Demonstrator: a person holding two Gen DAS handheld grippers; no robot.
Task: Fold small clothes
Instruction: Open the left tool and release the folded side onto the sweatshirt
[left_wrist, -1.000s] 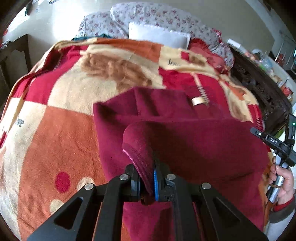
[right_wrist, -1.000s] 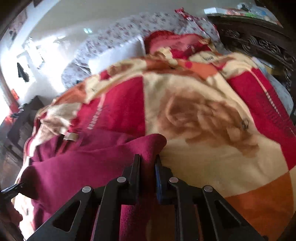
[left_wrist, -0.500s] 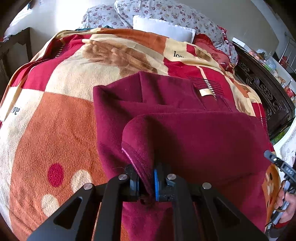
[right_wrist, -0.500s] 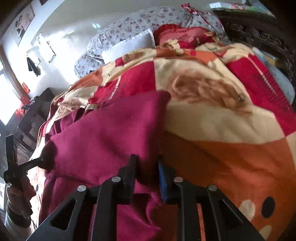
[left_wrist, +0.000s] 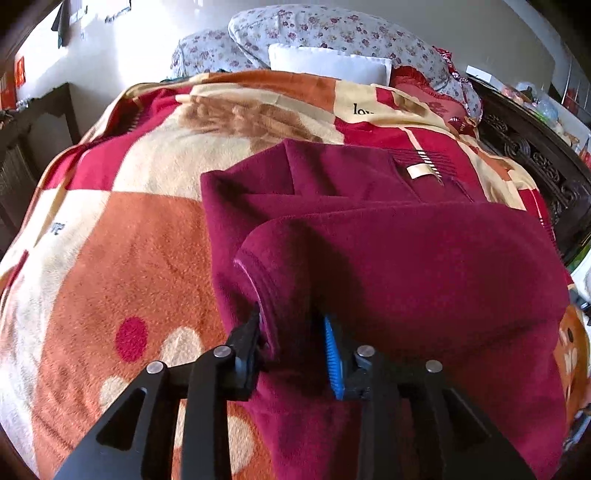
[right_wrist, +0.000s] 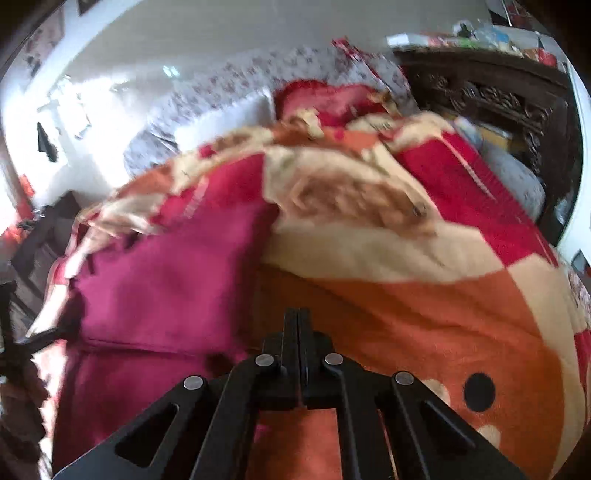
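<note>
A dark red fleece garment (left_wrist: 406, 258) lies on the patterned blanket (left_wrist: 129, 240), its near half folded over the far half. A small tan label (left_wrist: 419, 170) shows on the lower layer. My left gripper (left_wrist: 291, 332) has its jaws parted, with the folded hem corner lying loosely between them. In the right wrist view the garment (right_wrist: 166, 280) lies to the left. My right gripper (right_wrist: 298, 325) is shut with nothing between its fingers, over the orange part of the blanket (right_wrist: 424, 314), just right of the garment's edge.
Floral pillows (left_wrist: 332, 33) and a white pillow (left_wrist: 328, 64) lie at the head of the bed. A dark carved wooden bed frame (left_wrist: 535, 162) runs along the right side. A dark cabinet (left_wrist: 22, 147) stands to the left of the bed.
My left gripper's jaws have opened from a tight pinch on the hem. My right gripper has let go of the garment, closed empty and moved right. The folded half now rests flat.
</note>
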